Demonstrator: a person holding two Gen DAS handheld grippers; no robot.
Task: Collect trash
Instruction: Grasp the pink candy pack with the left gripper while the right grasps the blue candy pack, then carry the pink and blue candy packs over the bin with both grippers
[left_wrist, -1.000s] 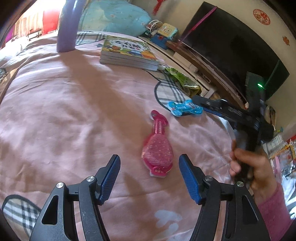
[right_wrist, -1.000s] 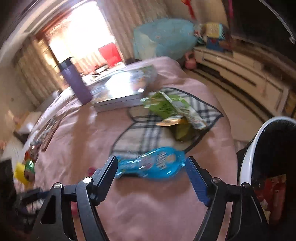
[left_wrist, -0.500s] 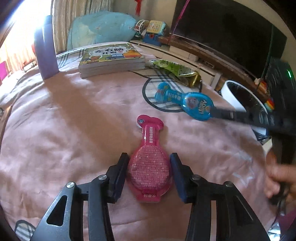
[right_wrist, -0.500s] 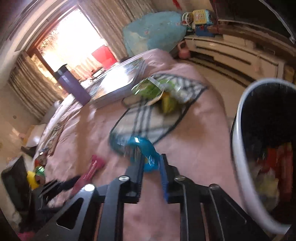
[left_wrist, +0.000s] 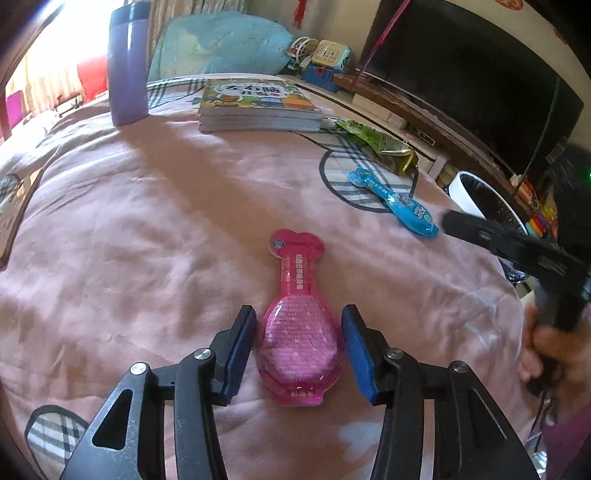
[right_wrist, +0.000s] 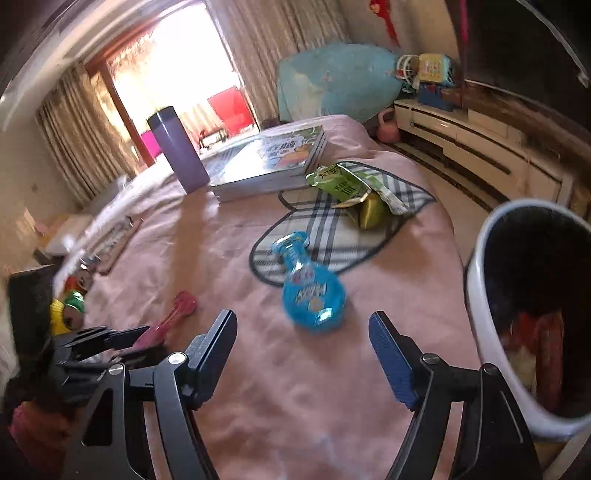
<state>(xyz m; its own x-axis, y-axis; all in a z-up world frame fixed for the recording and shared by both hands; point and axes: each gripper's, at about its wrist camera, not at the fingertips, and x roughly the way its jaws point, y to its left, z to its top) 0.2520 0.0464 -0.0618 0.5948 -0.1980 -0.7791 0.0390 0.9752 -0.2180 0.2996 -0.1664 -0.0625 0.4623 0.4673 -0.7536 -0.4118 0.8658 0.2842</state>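
Left wrist view: the left gripper (left_wrist: 298, 350) hangs over a pink bedspread (left_wrist: 147, 240), its blue pads flanking the fat end of a pink bottle-shaped wrapper (left_wrist: 299, 332) that lies flat on the cover. The jaws are opening, with narrow gaps at both pads, so the wrapper sits between them ungripped. Farther along, a blue wrapper (left_wrist: 397, 205) rests partly on a plaid patch (left_wrist: 347, 177) of the bedspread, and a green snack bag (left_wrist: 380, 146) lies crumpled near the bed's edge. A stack of books (left_wrist: 258, 107) and a purple bottle (left_wrist: 127, 62) stand at the far side. This view alone shows a hand (left_wrist: 546, 354) clutching the handle of the right gripper (left_wrist: 465, 227) at the right edge, and a dark television (left_wrist: 469, 74) behind it; only the rim of a white bin (left_wrist: 469, 192) peeks out beyond the bed.

Right wrist view: the right gripper (right_wrist: 303, 339) is spread wide, its jaws opening and nothing between them; the blue wrapper (right_wrist: 310, 288) lies on the bedspread (right_wrist: 295, 387) just ahead of the pads, apart from both. Here the white bin (right_wrist: 491, 314) looms at right with red and pale rubbish visible inside, which the other camera cannot see. The pink wrapper (right_wrist: 166, 325) appears at left, its wide end hidden behind the left gripper (right_wrist: 107, 339). The green snack bag (right_wrist: 351, 184) lies on the plaid patch (right_wrist: 332, 236), near the books (right_wrist: 266, 162) and the purple bottle (right_wrist: 179, 147).
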